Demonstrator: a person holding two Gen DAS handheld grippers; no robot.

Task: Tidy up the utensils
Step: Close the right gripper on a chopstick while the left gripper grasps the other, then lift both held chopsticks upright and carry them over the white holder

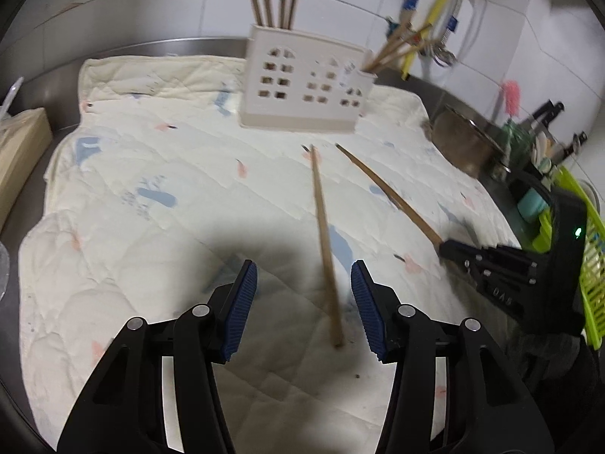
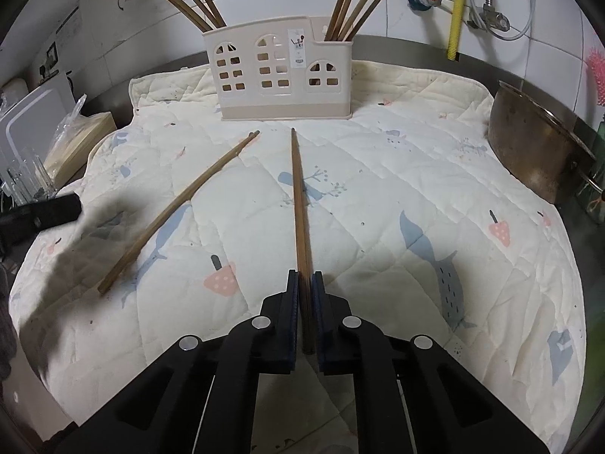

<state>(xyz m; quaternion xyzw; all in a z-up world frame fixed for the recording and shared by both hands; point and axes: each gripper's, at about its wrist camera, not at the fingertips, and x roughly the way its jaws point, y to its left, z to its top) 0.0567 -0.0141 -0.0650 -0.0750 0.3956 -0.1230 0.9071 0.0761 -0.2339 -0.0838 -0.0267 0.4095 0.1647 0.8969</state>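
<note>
A cream house-shaped utensil holder (image 1: 302, 83) (image 2: 280, 75) stands at the back of a quilted mat, with several chopsticks upright in its left and right compartments. My left gripper (image 1: 304, 283) is open, its blue pads either side of a loose chopstick (image 1: 325, 242) that lies on the mat; this chopstick also shows in the right wrist view (image 2: 181, 204). My right gripper (image 2: 305, 283) (image 1: 450, 249) is shut on the near end of a second chopstick (image 2: 300, 204) (image 1: 385, 189), which points at the holder.
The quilted mat (image 2: 416, 174) covers a steel counter. A metal pot (image 2: 537, 151) (image 1: 465, 140) lies at the right edge. A green rack (image 1: 590, 265) stands far right. A wooden box (image 1: 19, 159) and plastic-wrapped items (image 2: 72, 132) stand at the left. Pipes run along the tiled wall.
</note>
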